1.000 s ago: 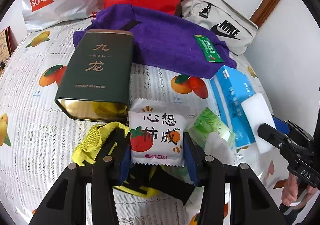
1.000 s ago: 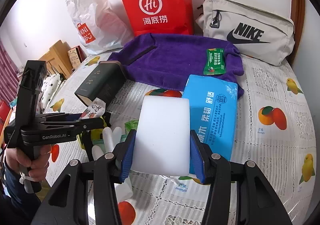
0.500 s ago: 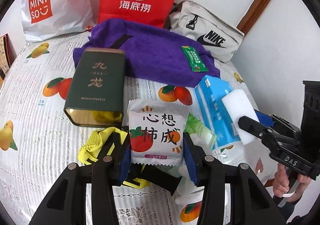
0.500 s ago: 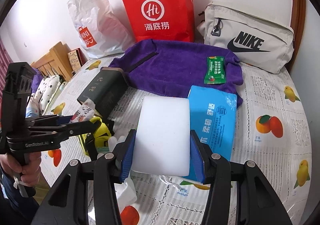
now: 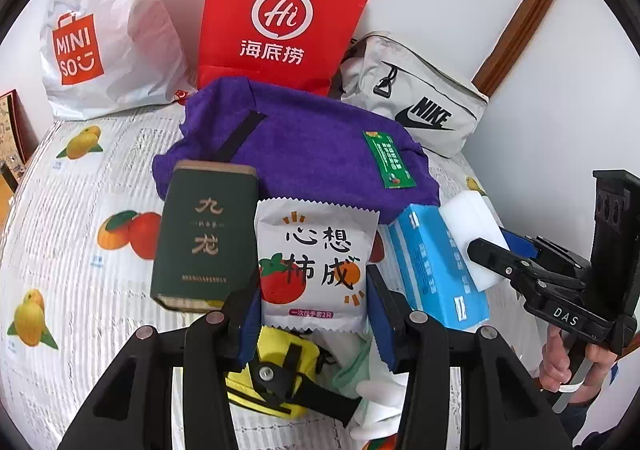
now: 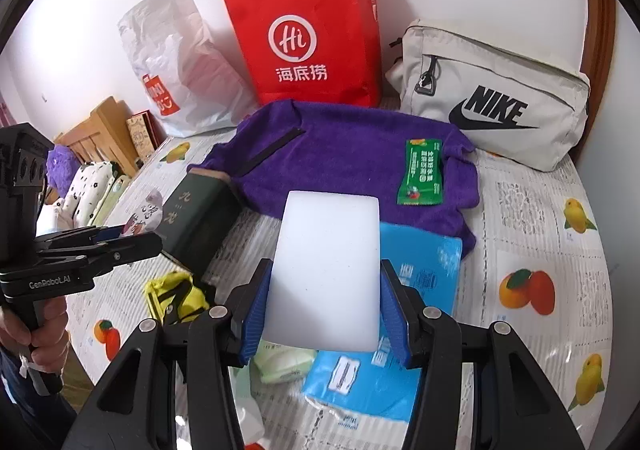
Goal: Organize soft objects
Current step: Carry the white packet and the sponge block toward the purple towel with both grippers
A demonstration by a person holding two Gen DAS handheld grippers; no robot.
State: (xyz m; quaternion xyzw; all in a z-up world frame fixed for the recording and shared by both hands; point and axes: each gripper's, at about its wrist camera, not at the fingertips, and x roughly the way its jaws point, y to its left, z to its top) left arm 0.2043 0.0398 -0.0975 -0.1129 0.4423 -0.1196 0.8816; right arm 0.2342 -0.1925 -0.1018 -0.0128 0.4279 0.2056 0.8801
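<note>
My left gripper [image 5: 312,310] is shut on a white snack packet [image 5: 314,266] printed with a tomato and holds it above the table. It also shows in the right wrist view [image 6: 146,210]. My right gripper [image 6: 326,314] is shut on a white sponge block [image 6: 326,270] and holds it up over a blue tissue pack [image 6: 400,330]. The sponge also shows in the left wrist view [image 5: 474,232]. A purple towel [image 6: 352,154] lies behind with a small green sachet [image 6: 420,172] on it.
A dark green tin [image 5: 206,242] lies left of the packet. A yellow mesh pouch [image 5: 276,370], a pale green pack [image 6: 284,364] and white gloves [image 5: 380,402] lie below. A red paper bag [image 5: 280,10], a white Miniso bag [image 5: 100,30] and a Nike pouch [image 6: 496,98] stand at the wall.
Both grippers have lifted with their loads and moved back from the table. The packet and the sponge now sit higher over the tin and the tissue pack.
</note>
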